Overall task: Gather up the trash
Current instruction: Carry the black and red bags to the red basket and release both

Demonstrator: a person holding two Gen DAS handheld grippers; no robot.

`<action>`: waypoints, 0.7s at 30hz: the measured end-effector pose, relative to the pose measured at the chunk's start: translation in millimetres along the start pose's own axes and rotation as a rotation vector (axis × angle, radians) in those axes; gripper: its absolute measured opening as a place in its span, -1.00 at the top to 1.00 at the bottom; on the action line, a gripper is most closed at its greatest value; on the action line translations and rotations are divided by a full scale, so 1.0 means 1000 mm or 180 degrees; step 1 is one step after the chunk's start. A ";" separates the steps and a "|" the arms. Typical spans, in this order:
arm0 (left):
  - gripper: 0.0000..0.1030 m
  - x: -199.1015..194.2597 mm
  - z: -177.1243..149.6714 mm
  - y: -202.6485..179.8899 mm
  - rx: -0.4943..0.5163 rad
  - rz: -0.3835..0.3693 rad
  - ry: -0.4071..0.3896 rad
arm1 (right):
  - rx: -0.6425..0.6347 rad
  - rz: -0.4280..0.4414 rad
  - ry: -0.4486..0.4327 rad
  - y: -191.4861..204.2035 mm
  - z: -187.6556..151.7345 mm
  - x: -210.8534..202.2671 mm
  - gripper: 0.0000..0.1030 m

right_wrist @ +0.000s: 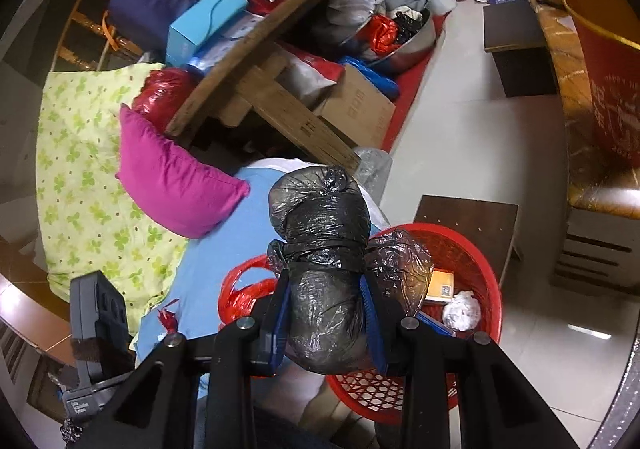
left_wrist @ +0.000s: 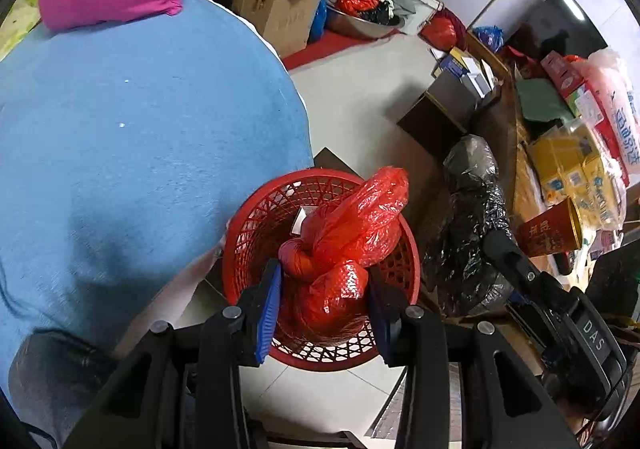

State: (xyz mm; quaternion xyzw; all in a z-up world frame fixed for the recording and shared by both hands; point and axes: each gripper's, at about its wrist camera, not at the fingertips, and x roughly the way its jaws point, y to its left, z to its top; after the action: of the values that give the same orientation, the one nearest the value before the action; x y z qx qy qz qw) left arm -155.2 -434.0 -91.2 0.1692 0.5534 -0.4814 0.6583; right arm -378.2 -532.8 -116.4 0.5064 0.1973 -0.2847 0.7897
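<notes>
Your left camera looks almost straight down, and there your left tongs [left_wrist: 322,289] are clamped on a knotted red bag [left_wrist: 344,245], blue pads pressed into both sides, with the bag hanging right over the mouth of the red basket [left_wrist: 256,217]. That view hides most of what sits in the basket; only a scrap of white paper shows past the bag. It does catch your right tongs [left_wrist: 516,261] off to the side, with the black bag [left_wrist: 472,217] hanging from them beside the basket. Switch to your right camera and you get the close view: your right tongs [right_wrist: 324,313] are squeezed tight on that black bag [right_wrist: 320,261], which bulges above and below the pads. Here the red basket [right_wrist: 476,249] opens up: inside you can see a crumpled white wad [right_wrist: 462,311] and a small orange box [right_wrist: 440,285]. A strip of the red bag [right_wrist: 244,293] peeks out to the left, over your blue shirt [right_wrist: 224,249]. Behind, a pink pillow [right_wrist: 176,185] lies on the green-patterned bed [right_wrist: 80,177].
</notes>
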 end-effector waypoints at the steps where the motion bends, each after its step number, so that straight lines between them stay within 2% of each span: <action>1: 0.19 0.001 -0.001 0.001 -0.0003 0.0002 0.0018 | 0.0006 -0.0014 0.0016 -0.002 0.000 0.003 0.32; 6: 0.16 0.009 -0.001 0.005 -0.0050 0.0009 0.0102 | 0.0048 -0.0072 0.0014 -0.010 -0.001 0.005 0.28; 10: 0.03 0.004 -0.005 0.007 -0.0010 -0.0057 0.0112 | 0.0178 0.0001 0.0075 -0.016 -0.001 0.005 0.25; 11: -0.08 0.001 -0.006 0.007 0.0009 -0.0068 0.0102 | 0.0202 0.0006 0.0066 -0.016 -0.001 0.004 0.17; 12: -0.14 0.000 -0.007 0.006 0.0023 -0.0070 0.0099 | 0.0225 0.0015 0.0054 -0.016 0.000 0.003 -0.29; 13: -0.21 0.000 -0.007 0.006 0.0035 -0.0077 0.0093 | 0.0240 0.0021 0.0045 -0.016 0.000 0.001 -0.58; 21: -0.30 -0.006 -0.003 0.007 -0.0008 -0.0151 0.0034 | 0.0054 0.0052 -0.0119 0.003 0.009 -0.015 -0.58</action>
State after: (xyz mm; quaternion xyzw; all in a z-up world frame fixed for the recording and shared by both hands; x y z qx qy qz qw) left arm -150.9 -425.3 -88.8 0.1578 0.5614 -0.4951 0.6440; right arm -387.3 -535.7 -101.4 0.5092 0.1759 -0.2893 0.7912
